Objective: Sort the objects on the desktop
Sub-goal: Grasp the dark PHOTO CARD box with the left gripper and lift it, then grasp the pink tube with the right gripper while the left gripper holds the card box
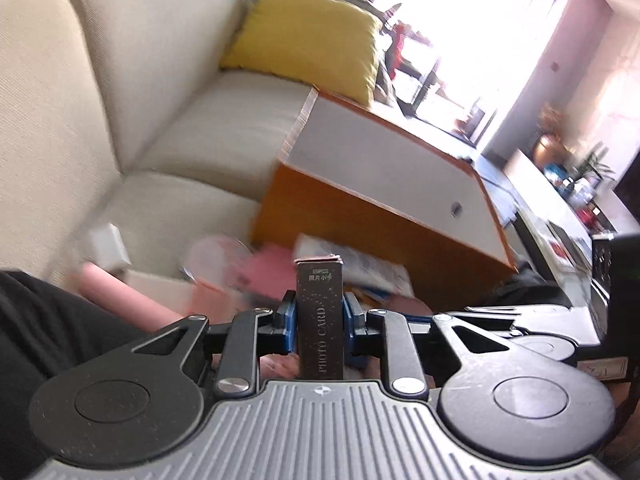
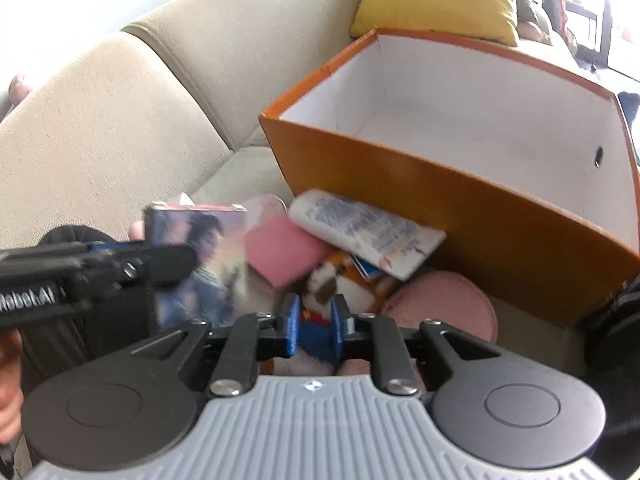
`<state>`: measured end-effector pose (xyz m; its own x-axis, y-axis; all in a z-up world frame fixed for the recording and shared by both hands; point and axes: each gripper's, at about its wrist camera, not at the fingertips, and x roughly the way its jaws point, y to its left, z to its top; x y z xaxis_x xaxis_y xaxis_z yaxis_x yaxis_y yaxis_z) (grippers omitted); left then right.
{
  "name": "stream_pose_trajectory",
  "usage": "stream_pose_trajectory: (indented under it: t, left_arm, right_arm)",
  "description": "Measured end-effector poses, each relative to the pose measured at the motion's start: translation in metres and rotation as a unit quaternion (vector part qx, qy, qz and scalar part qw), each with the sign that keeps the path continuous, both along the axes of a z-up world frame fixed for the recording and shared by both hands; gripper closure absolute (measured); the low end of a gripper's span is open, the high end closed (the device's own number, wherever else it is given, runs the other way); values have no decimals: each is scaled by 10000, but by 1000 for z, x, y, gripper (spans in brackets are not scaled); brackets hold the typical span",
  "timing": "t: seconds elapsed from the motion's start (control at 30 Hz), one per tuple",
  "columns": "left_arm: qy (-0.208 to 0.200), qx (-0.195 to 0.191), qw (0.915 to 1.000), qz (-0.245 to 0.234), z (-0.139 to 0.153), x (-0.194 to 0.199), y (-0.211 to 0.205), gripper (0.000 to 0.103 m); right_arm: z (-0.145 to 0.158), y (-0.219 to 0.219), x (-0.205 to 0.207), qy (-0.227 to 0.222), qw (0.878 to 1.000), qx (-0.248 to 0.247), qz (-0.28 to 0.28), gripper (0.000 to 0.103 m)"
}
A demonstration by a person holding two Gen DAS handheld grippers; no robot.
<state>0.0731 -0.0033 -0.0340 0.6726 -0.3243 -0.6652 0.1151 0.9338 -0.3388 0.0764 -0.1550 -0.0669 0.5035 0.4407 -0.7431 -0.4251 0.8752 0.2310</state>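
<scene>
My left gripper [image 1: 319, 316] is shut on a dark photo card box [image 1: 320, 320], held upright above the sofa clutter; the box also shows in the right wrist view [image 2: 200, 256], with the left gripper [image 2: 92, 272] at the left. My right gripper [image 2: 316, 326] is open a little, low over a small plush toy [image 2: 340, 276], holding nothing. An orange storage box [image 2: 460, 208] with a white inside stands empty to the right; it also shows in the left wrist view [image 1: 380, 216].
On the beige sofa [image 2: 120, 128] lie a pink pad [image 2: 280, 256], a white tube [image 2: 360, 232], a pink round cushion [image 2: 444, 308] and a pink roll [image 1: 120, 300]. A yellow pillow [image 1: 312, 36] sits behind the box.
</scene>
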Motion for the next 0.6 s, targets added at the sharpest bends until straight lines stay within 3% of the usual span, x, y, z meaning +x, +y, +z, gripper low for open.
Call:
stream_pose_trajectory:
  t: [0.1, 0.2, 0.3, 0.6]
  left_arm:
    - [44, -312, 9995, 94, 4, 8, 16, 78]
    - [-71, -136, 9994, 317, 9, 12, 26, 78]
    - [-47, -287, 9988, 405, 9, 20, 38, 78]
    - [99, 175, 9993, 318, -3, 50, 28, 78]
  right_arm:
    - [3, 5, 9, 132, 9999, 76, -39, 80]
    - [3, 2, 21, 529, 9975, 419, -228, 78]
    - [1, -1, 28, 702, 9945, 589, -508, 73]
    - [-14, -9, 51, 1563, 9722, 1316, -1140, 70]
